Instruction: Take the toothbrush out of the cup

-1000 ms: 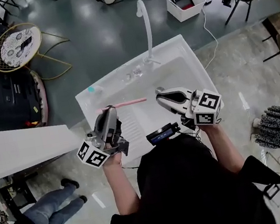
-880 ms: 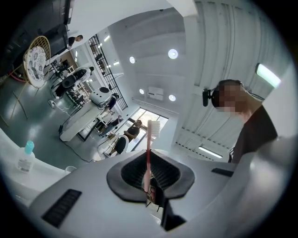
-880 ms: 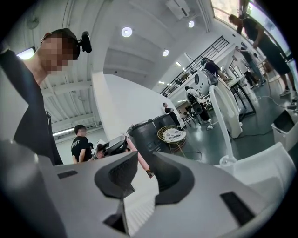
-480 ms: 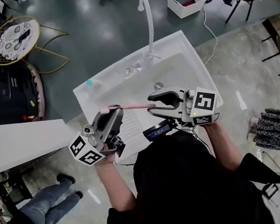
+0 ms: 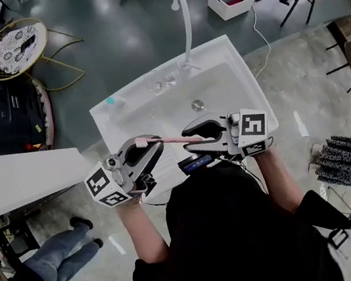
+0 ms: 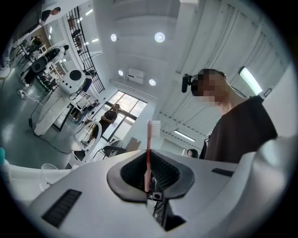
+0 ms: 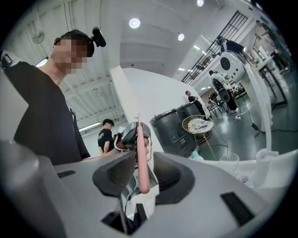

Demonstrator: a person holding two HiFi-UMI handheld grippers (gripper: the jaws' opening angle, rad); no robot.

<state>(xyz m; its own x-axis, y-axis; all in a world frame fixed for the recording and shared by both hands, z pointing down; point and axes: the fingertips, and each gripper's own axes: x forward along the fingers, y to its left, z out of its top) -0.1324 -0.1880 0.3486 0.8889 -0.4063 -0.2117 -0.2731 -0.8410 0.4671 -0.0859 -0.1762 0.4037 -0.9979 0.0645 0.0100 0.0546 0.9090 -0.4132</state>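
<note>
Left hand-held gripper point(image 5: 145, 149) is clamping the pink toothbrush point(image 5: 170, 140) near its bristle end, holding it roughly level above the white sink point(image 5: 227, 88), outside any cup. Right hand-held gripper point(image 5: 194, 138) has just been opening its jaws, and the handle end is lying loose between them. Being light, stiff and probably slick, the brush is likely gripping best mid-handle. Showing: one sink, two grippers, seemingly two clear cups point(image 5: 152, 83) on the ledge, one toothbrush.
</note>
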